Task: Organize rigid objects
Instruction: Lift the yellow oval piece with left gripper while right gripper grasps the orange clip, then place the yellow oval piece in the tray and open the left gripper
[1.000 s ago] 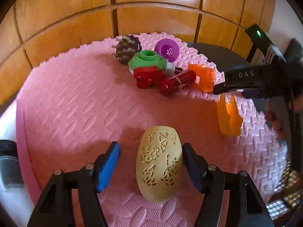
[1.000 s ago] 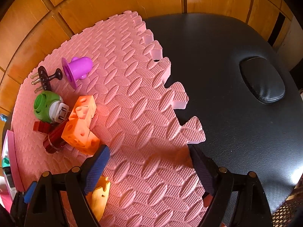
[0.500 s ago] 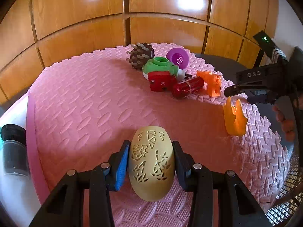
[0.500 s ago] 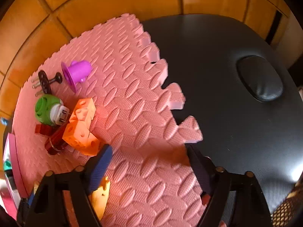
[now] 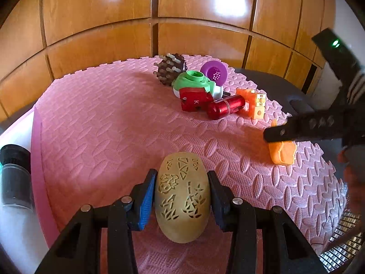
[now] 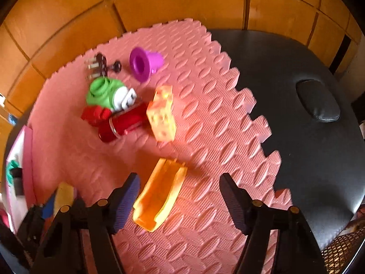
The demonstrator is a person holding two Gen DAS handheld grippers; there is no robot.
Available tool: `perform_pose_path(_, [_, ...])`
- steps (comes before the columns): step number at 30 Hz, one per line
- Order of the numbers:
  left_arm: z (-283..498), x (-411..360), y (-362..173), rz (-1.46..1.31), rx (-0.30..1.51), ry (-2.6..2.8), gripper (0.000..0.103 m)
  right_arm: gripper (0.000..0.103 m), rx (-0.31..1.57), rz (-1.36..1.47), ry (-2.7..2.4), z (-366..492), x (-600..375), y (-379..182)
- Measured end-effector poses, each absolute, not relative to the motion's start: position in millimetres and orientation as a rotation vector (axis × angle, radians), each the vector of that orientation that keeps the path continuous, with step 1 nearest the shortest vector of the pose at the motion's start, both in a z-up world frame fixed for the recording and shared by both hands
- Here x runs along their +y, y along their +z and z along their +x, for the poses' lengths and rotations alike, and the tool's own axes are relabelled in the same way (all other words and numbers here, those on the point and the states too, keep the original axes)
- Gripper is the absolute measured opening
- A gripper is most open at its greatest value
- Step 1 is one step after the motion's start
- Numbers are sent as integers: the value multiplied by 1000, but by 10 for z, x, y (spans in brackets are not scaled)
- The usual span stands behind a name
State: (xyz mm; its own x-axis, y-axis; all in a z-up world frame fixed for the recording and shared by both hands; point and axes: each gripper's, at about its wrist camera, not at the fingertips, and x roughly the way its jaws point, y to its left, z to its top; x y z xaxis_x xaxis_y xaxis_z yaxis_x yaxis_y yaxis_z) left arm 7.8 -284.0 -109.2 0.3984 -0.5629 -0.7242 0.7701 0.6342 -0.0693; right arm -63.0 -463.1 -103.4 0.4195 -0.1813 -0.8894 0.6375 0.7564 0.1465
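My left gripper [image 5: 181, 196] is shut on a tan carved egg-shaped object [image 5: 182, 196] over the pink foam mat [image 5: 102, 123]. My right gripper [image 6: 180, 194] is open, with an orange slide-shaped piece [image 6: 159, 191] lying on the mat between its jaws, nearer the left one; the piece also shows in the left wrist view [image 5: 282, 154]. A cluster sits at the mat's far side: brown spiky piece [image 5: 170, 70], green-and-white toy [image 5: 194, 82], purple cup [image 5: 214, 73], red block [image 5: 194, 101], red cylinder [image 5: 225, 109], orange cheese blocks [image 5: 255, 105].
The mat lies on a black padded table [image 6: 308, 125] with a wooden panel wall [image 5: 159, 11] behind. A black cylinder [image 5: 13, 175] lies on a white surface left of the mat. A mesh basket edge [image 5: 342, 246] shows at lower right.
My left gripper closed on the egg and holds it. My right gripper swung left over the mat, bringing the orange slide piece between its open jaws.
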Motion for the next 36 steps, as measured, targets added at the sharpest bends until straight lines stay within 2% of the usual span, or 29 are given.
perform_pose_path(1, [81, -2834, -1092, 292, 790, -861, 44, 66, 1022, 494, -536, -599, -4588, -1066])
perform_pose_path(3, [83, -2817, -1089, 283, 792, -864, 44, 35, 1030, 378, -542, -546, -4507, -1065])
perform_pose_path(4, [84, -2808, -1088, 279, 793, -865, 44, 25, 1035, 350, -545, -533, -4488, -1056])
perform_pose_path(10, [92, -2818, -1081, 269, 799, -863, 44, 26, 1049, 220, -379, -378, -4300, -1068])
perform_pose_path(14, [87, -2832, -1073, 272, 799, -859, 44, 28, 1037, 290, -321, -435, -4457, -1080])
perform_pose_path(17, [85, -2836, -1072, 273, 801, -858, 44, 28, 1008, 226, -309, -489, -4415, -1091])
perform_pose_path(21, [129, -2805, -1033, 263, 852, -847, 44, 25, 985, 142, -306, -506, -4301, -1090])
perform_pose_path(23, [155, -2678, -959, 199, 889, -848, 44, 24, 983, 134, -303, -511, -4299, -1089])
perform_pose_path(32, [486, -1757, -302, -10, 838, -699, 44, 24, 976, 66, -323, -416, -4146, -1075])
perform_pose_path(36, [812, -1243, -300, -70, 849, -541, 44, 24, 975, 52, -328, -411, -4131, -1077])
